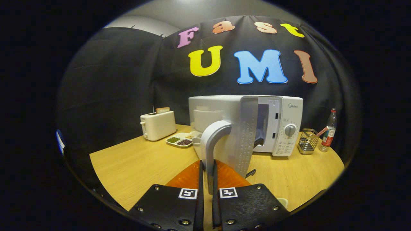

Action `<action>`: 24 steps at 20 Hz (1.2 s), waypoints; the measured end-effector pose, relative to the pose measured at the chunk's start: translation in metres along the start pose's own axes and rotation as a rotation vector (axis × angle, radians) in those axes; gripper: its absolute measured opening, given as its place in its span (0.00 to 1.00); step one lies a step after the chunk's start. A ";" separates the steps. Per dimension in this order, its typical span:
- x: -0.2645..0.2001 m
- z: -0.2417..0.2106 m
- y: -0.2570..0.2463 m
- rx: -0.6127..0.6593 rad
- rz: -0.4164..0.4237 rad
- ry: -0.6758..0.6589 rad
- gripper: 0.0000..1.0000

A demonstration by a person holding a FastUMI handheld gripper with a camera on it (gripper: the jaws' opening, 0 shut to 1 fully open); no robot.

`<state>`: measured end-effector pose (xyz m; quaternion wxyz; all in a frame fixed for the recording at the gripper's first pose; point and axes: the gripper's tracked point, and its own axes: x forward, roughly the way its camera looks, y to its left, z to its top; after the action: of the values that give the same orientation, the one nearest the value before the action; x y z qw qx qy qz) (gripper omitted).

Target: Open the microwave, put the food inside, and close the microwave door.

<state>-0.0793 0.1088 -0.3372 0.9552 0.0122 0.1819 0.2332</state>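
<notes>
the gripper [207, 166] has its two fingers closed tight on the grey handle [210, 144] of the microwave door [239, 134], one on each side. the door stands swung out, open, toward the gripper. the white microwave [282, 128] sits on the wooden table [128, 160]. a white toaster [158, 125] and a dish of beans [179, 140] are to the left. a wire basket [307, 141] and a bottle [329, 130] are to the right. an orange mat [189, 178] lies under the fingers.

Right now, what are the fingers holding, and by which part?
The fingers are shut on the microwave door's handle, gripping its lower end; the door stands open.
</notes>
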 end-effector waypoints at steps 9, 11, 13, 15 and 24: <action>0.007 -0.010 0.120 -0.119 -0.156 -0.045 0.11; 0.014 -0.012 0.149 -0.104 -0.117 -0.048 0.10; 0.011 -0.015 0.167 -0.089 -0.066 -0.042 0.11; 0.004 -0.009 0.176 -0.101 -0.022 -0.066 0.10; -0.038 -0.005 0.100 -0.092 0.093 -0.048 0.52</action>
<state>-0.1566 0.1798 -0.3177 0.9470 -0.0178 0.1471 0.2850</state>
